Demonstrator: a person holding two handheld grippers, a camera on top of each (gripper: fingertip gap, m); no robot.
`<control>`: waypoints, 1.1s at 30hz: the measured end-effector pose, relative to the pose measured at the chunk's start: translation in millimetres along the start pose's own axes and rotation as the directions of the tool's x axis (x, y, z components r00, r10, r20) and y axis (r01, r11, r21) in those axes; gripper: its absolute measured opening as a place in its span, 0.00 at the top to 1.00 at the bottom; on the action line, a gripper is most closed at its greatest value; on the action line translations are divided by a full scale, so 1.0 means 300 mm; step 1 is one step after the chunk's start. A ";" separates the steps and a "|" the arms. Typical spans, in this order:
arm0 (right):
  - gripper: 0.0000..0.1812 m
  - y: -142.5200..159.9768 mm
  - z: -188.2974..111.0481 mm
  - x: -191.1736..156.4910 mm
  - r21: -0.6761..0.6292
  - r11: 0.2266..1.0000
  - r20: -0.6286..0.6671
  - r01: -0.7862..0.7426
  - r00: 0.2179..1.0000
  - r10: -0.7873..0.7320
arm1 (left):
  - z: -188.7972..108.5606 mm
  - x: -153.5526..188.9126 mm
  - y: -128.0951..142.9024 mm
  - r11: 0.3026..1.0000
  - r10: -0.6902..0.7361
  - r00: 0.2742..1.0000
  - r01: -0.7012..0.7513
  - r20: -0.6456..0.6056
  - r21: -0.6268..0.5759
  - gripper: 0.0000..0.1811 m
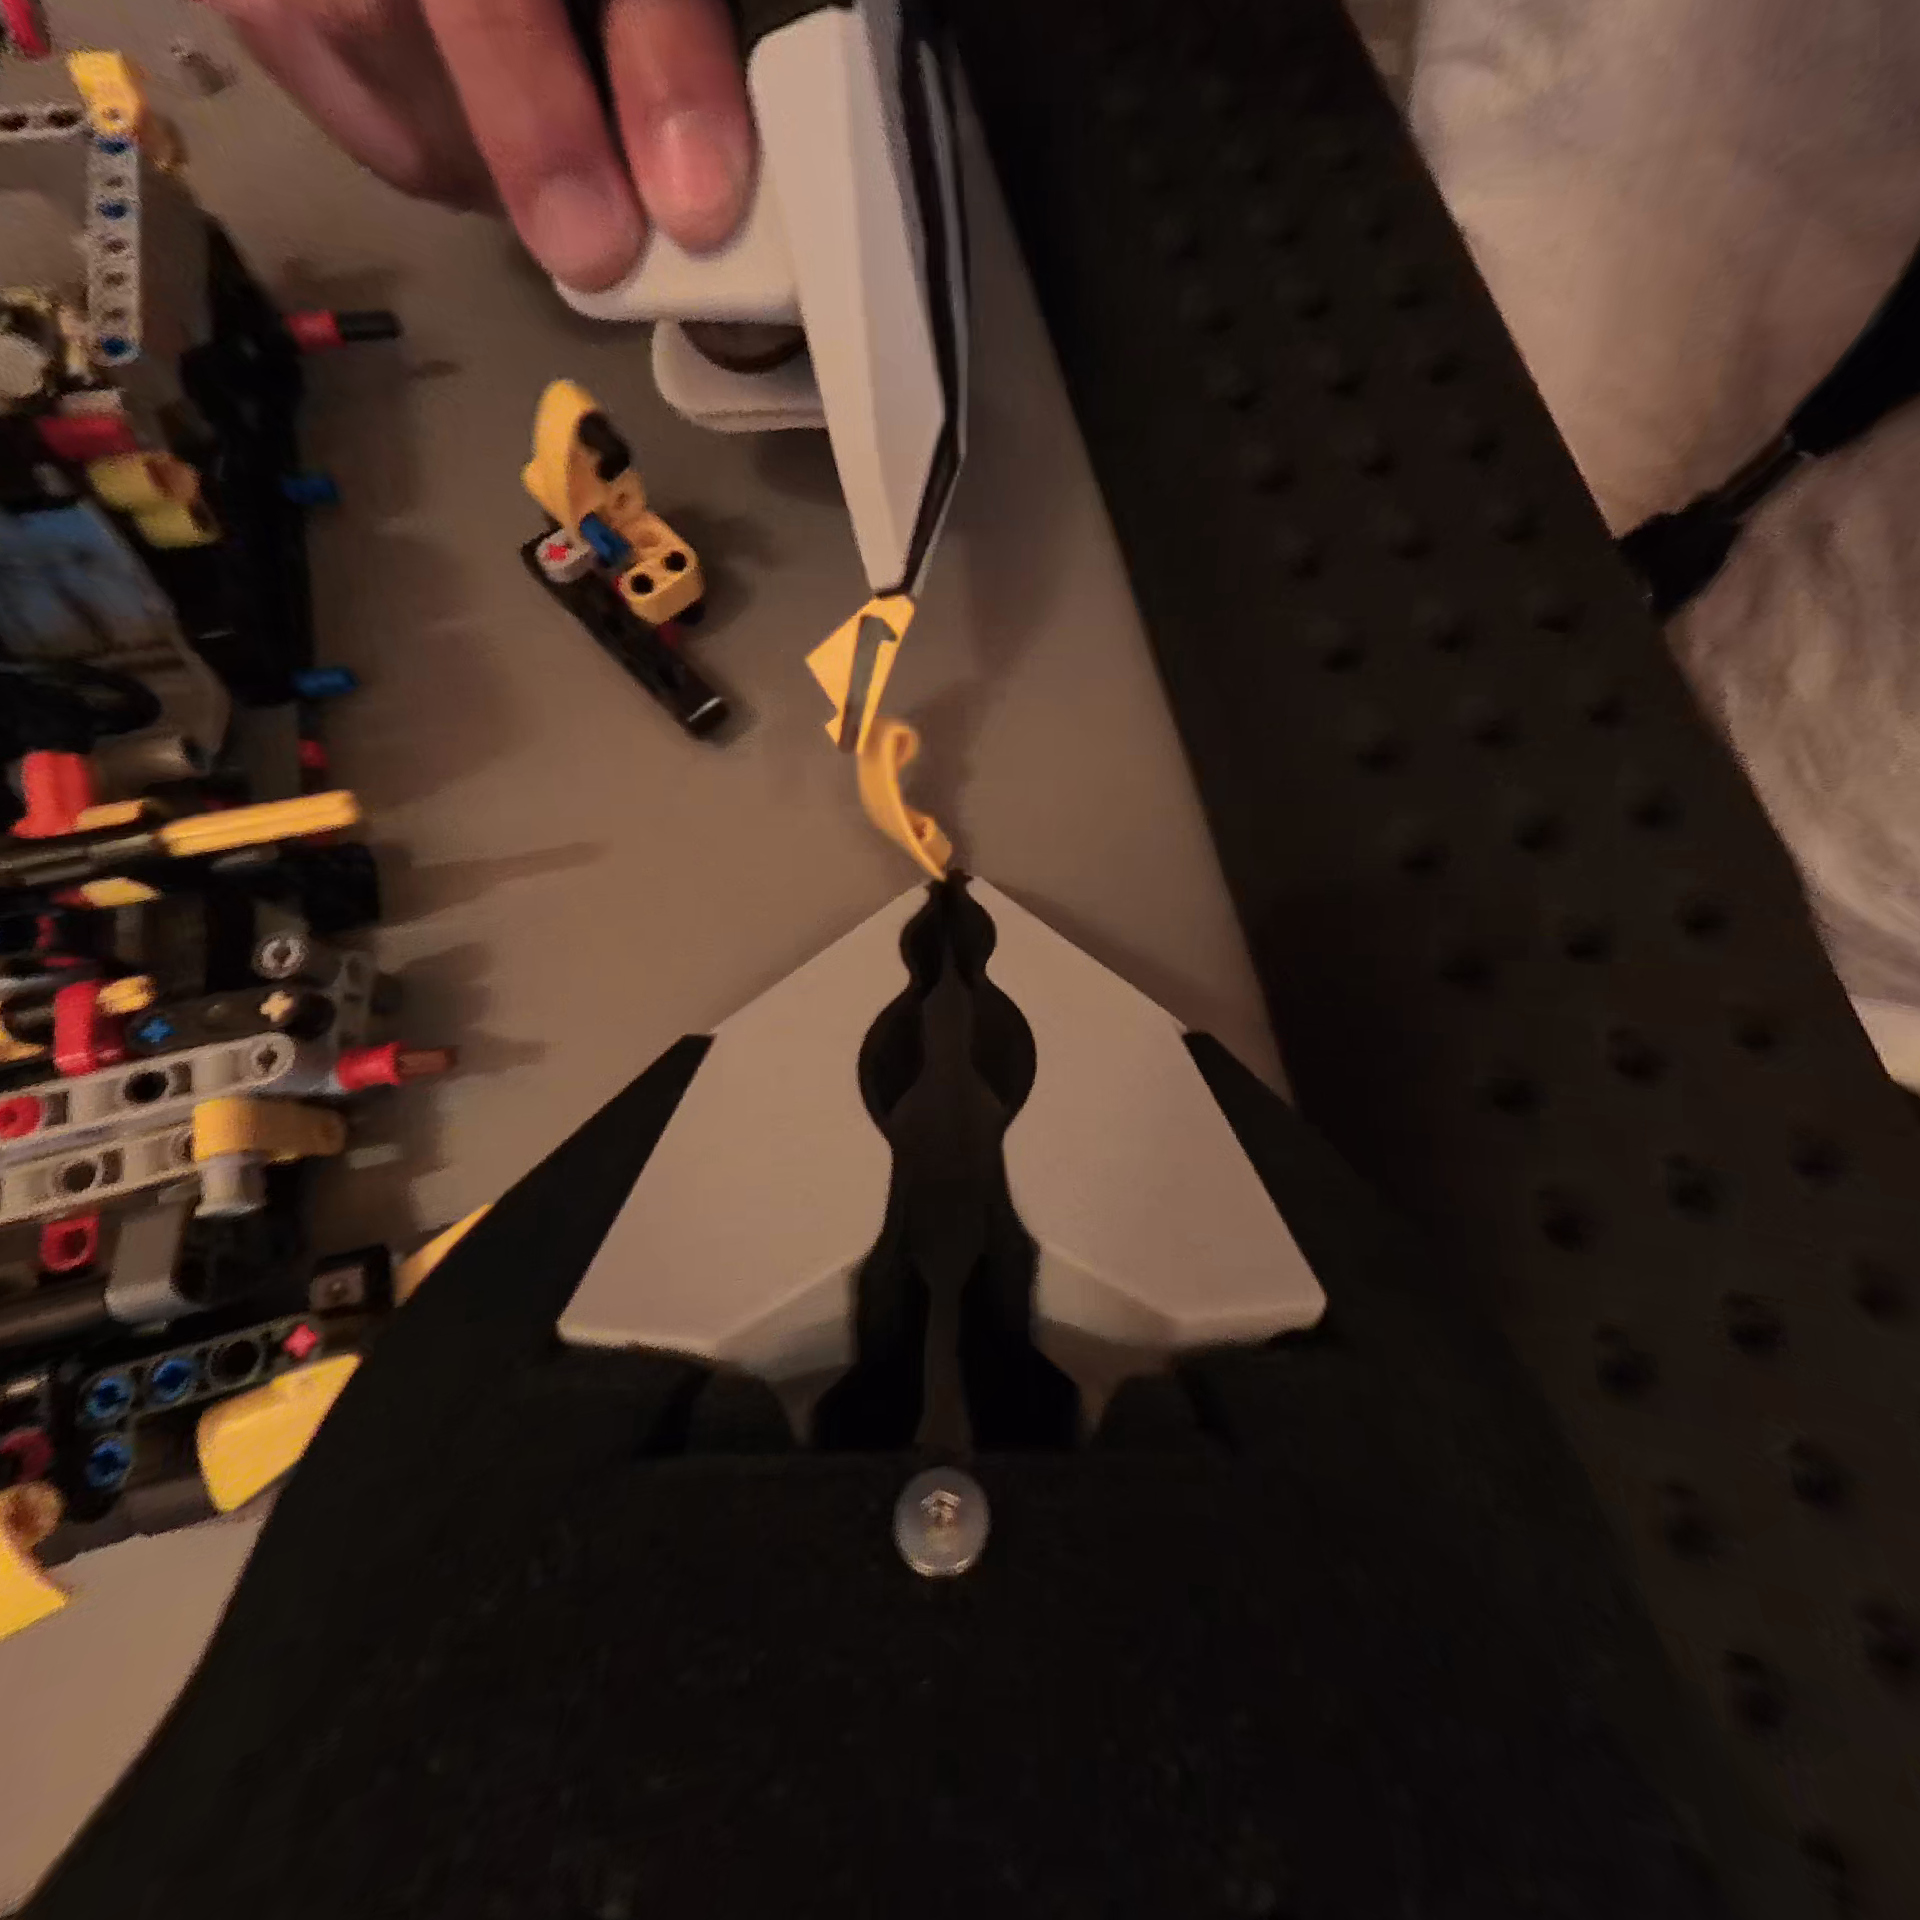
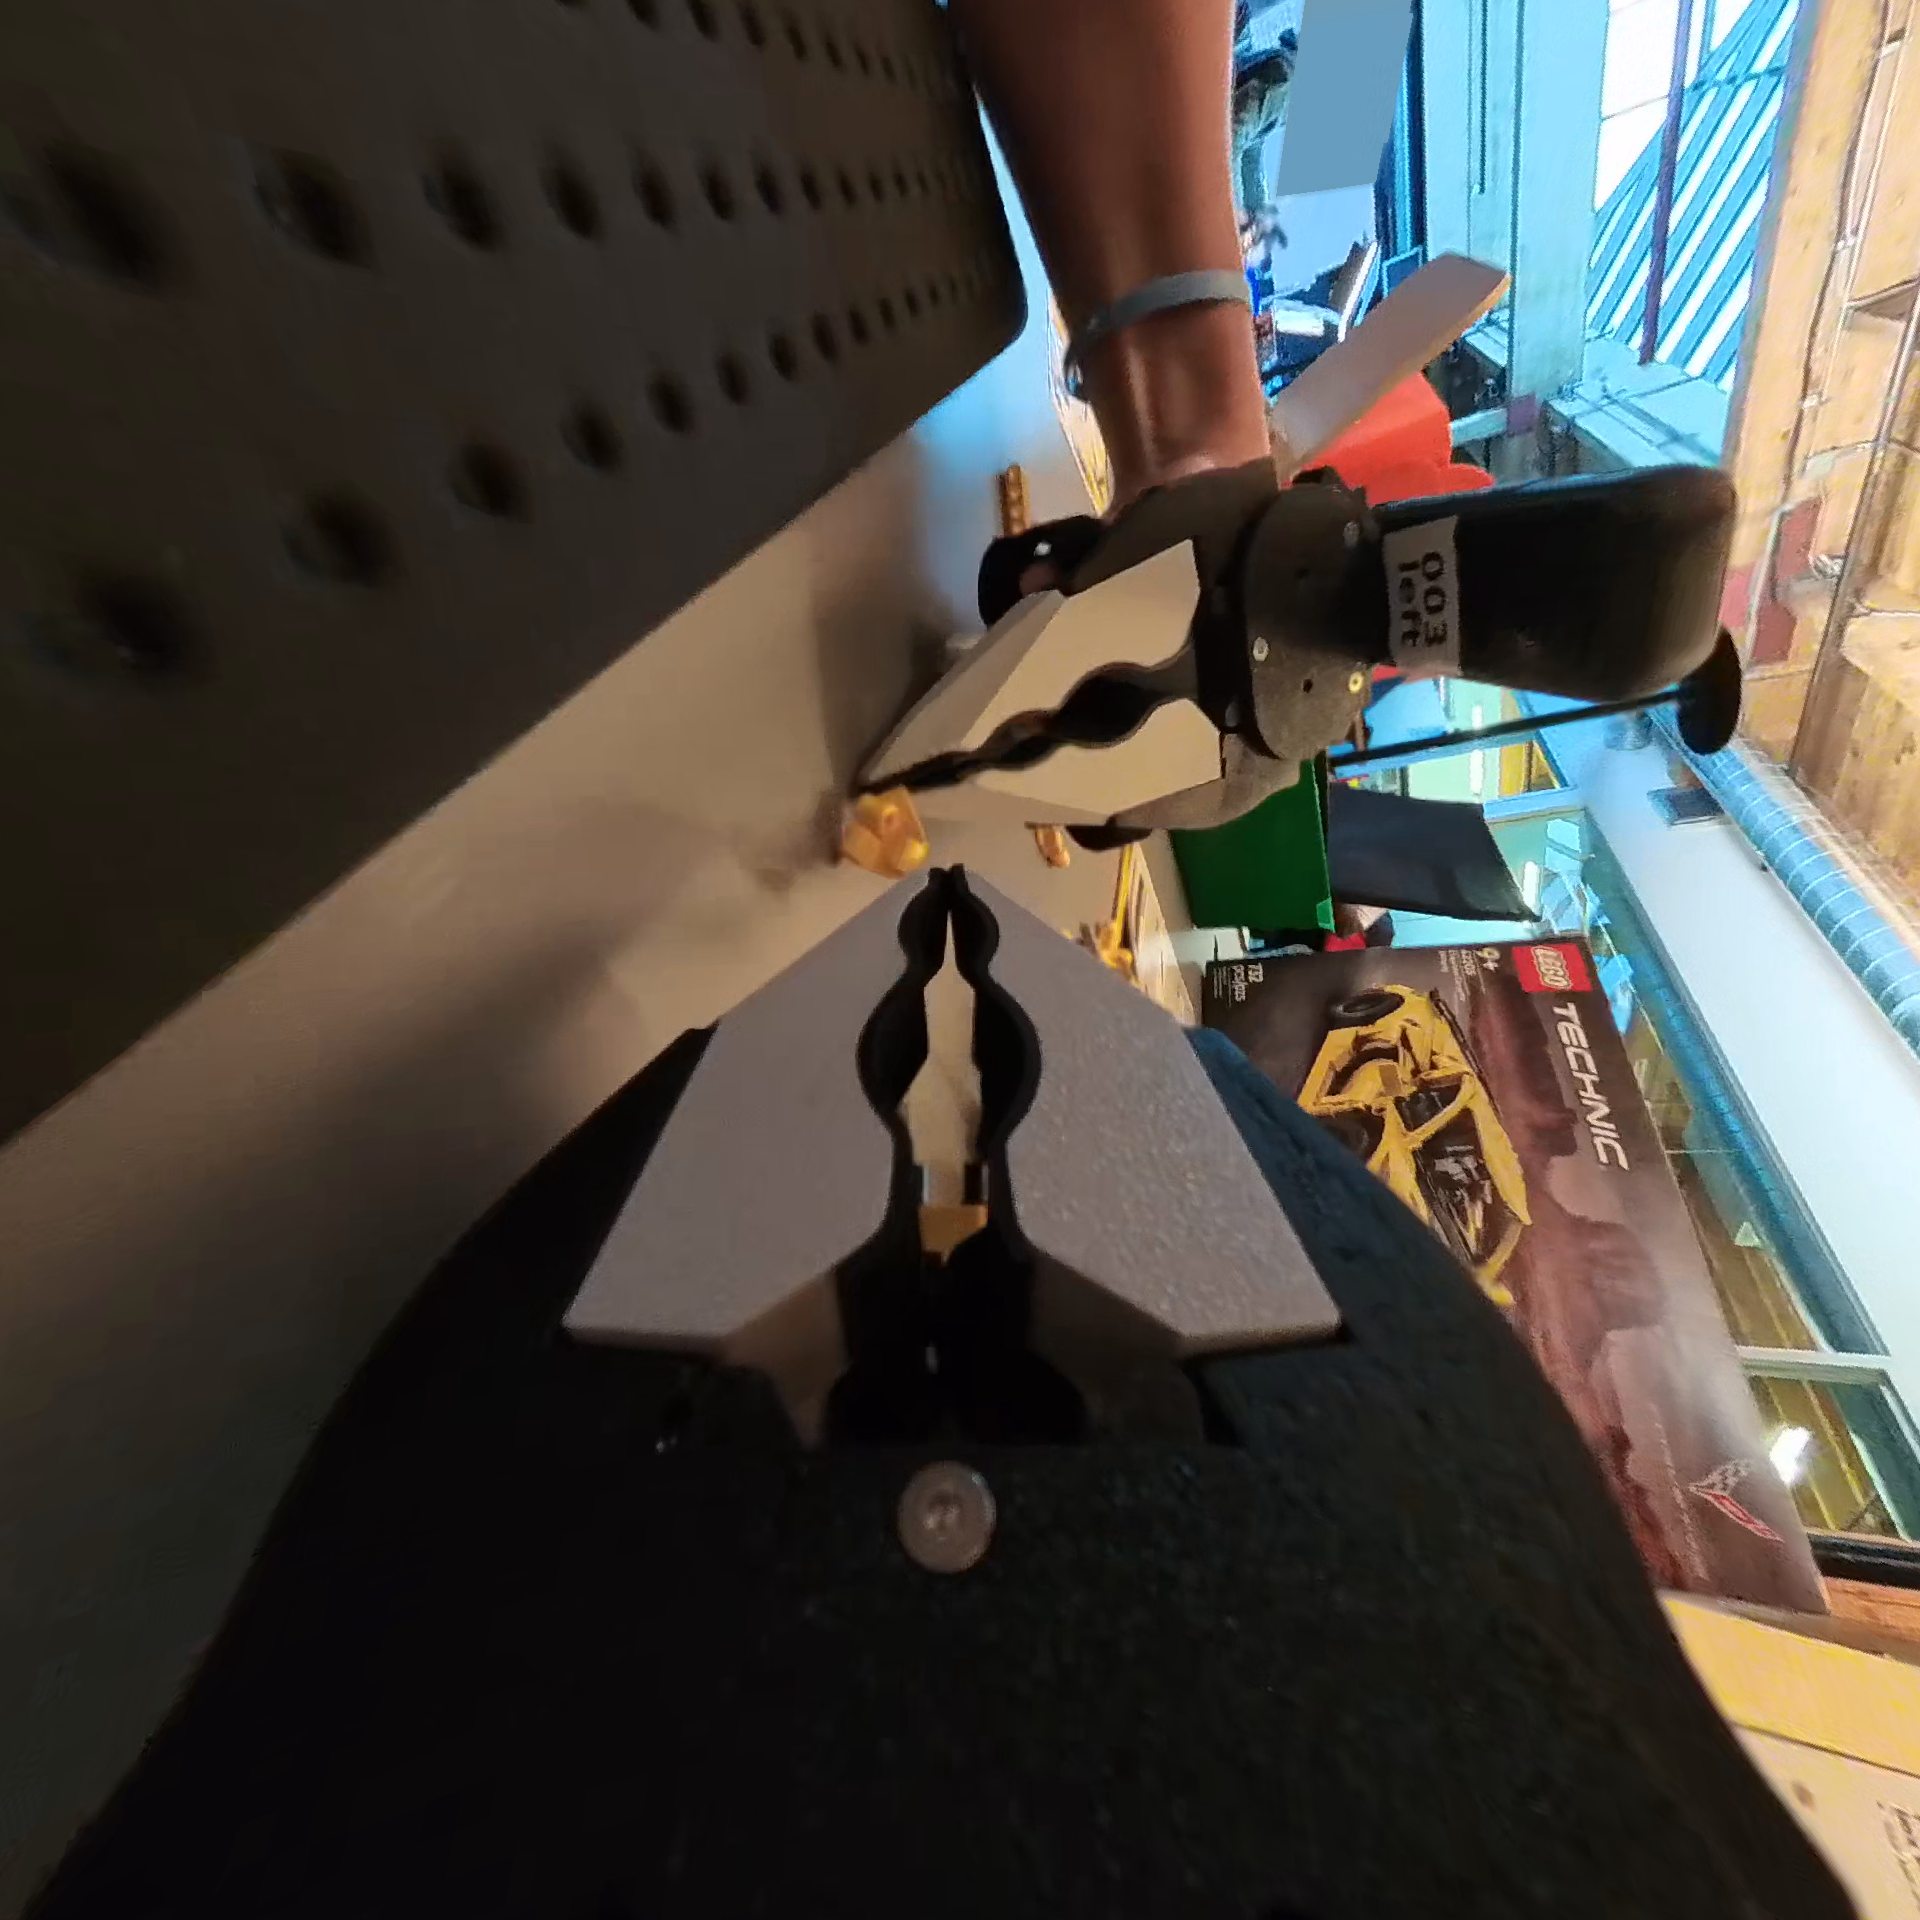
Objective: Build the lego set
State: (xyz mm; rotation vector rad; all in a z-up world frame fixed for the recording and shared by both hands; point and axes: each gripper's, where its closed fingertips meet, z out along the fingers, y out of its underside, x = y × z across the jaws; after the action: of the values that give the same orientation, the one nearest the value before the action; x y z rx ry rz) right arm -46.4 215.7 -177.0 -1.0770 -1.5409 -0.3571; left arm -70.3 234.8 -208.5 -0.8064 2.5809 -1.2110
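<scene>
In the left wrist view my left gripper (image 1: 948, 881) is shut and pinches the near end of a small curved yellow piece (image 1: 902, 795) just above the beige table (image 1: 644, 883). A yellow angular panel (image 1: 858, 665) adjoins its far end. My right gripper (image 1: 896, 597) comes down from above, shut, with its tips against that panel. In the right wrist view my right gripper (image 2: 948, 878) is shut with nothing between its tips. The yellow piece (image 2: 883, 831) lies just beyond them, at the tip of the left gripper (image 2: 868, 779).
A partly built model with many loose parts (image 1: 156, 987) fills the left of the table. A small yellow and black sub-assembly (image 1: 613, 551) lies apart. A black perforated panel (image 1: 1455, 727) runs along the right. The set's box (image 2: 1507, 1195) and a green bin (image 2: 1257, 862) stand beyond.
</scene>
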 end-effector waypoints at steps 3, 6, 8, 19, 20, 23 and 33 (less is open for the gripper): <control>1.00 -0.035 0.001 -0.004 0.041 0.998 0.012 -0.037 0.999 0.036 | 0.005 0.041 -0.005 0.998 0.059 0.998 -0.059 -0.020 -0.012 1.00; 1.00 -0.026 -0.007 0.007 0.025 1.000 -0.002 -0.014 1.000 0.014 | -0.003 0.038 0.018 0.996 -0.021 1.000 0.020 -0.004 -0.090 0.98; 1.00 -0.017 -0.020 0.031 0.017 0.999 -0.027 -0.047 0.999 0.047 | -0.019 0.034 0.031 0.984 -0.131 0.991 0.132 0.017 -0.119 0.96; 1.00 0.027 -0.056 0.061 -0.018 0.997 -0.086 -0.069 0.994 0.067 | -0.062 -0.014 0.022 0.974 -0.081 0.864 0.175 0.496 -0.145 0.85; 1.00 0.025 -0.058 0.061 -0.018 0.998 -0.087 -0.068 0.994 0.066 | -0.056 -0.023 0.030 0.973 -0.026 0.858 0.139 0.513 -0.183 0.85; 1.00 0.032 -0.060 0.056 -0.039 0.998 -0.083 -0.050 0.995 0.046 | -0.025 -0.024 0.008 0.983 -0.039 0.888 0.116 0.459 -0.141 0.85; 1.00 0.042 -0.067 0.063 -0.068 0.997 -0.090 -0.037 0.995 0.030 | 0.000 -0.023 -0.005 0.952 -0.269 0.915 0.299 0.302 -0.059 0.95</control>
State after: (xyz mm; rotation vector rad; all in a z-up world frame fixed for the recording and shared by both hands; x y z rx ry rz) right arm -22.6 215.8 -158.3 -1.1249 -1.4388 -0.4328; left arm -63.9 237.8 -207.9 -1.3146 2.3565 -0.9408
